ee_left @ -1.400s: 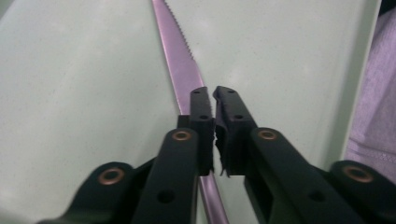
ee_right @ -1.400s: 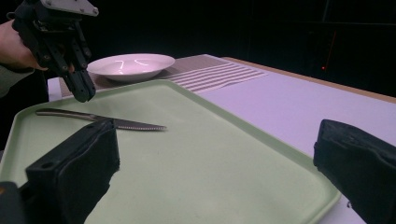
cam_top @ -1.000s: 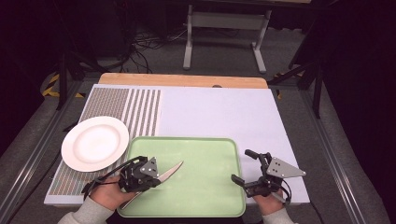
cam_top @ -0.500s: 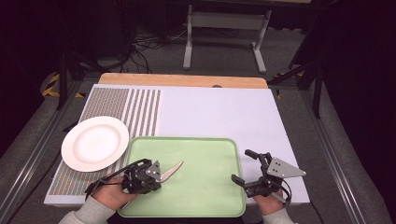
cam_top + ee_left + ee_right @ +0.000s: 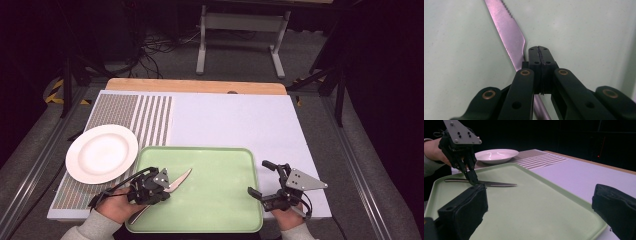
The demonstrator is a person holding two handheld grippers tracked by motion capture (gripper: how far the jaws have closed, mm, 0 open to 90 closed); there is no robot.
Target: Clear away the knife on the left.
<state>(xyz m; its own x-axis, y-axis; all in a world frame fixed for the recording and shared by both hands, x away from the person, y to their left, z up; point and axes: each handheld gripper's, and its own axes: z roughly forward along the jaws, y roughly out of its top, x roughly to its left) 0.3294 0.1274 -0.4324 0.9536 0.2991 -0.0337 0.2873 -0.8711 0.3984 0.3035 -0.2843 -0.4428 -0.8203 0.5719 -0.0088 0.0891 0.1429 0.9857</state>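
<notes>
Tongs at my left (image 5: 540, 53) sit closed beside a slim steel knife (image 5: 510, 32), blade toward one o'clock. Serrations show in my left gripper view; my right tongs (image 5: 267, 178) gape empty.

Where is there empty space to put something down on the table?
The white mat is bare from the striped patch across to its right edge, above the green tray. The tray's middle and right part is bare too, between the knife and the right gripper. It's crowded at the near left, around the white plate and left gripper.
</notes>
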